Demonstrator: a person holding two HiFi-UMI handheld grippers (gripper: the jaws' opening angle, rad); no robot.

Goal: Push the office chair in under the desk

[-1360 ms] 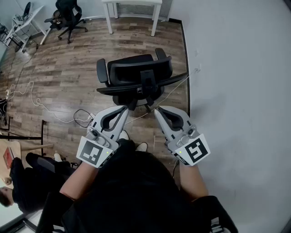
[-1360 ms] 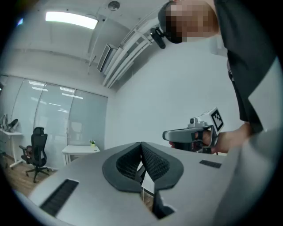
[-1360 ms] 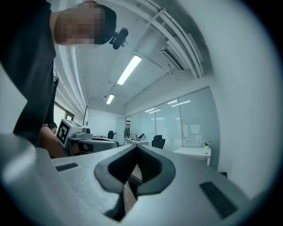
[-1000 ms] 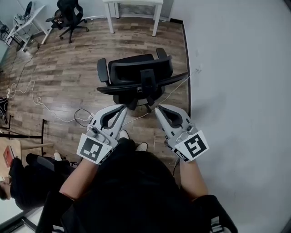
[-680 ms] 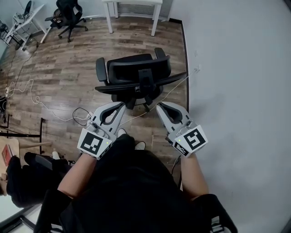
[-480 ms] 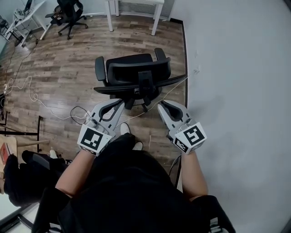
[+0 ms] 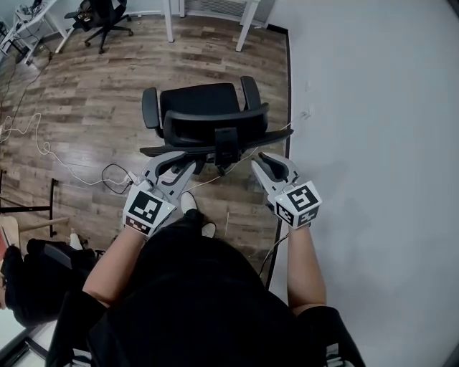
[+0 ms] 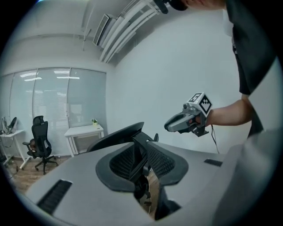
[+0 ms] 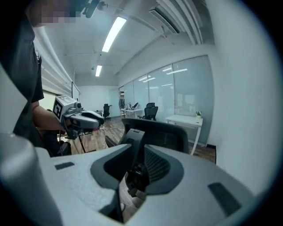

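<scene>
Chair closer than before | left claw, right claw opening, narrow, empty

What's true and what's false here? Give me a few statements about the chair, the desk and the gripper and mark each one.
1. The office chair stands with its back toward the person. True.
2. The office chair is already tucked under the desk. False: it stands out on the floor, well apart from the desk.
3. A wall runs along the person's right side. True.
4. The right gripper is clamped on an armrest. False: it is just behind the chair's back, its jaws are opening and they grip nothing.
5. A white cable lies on the floor to the left of the chair. True.
</scene>
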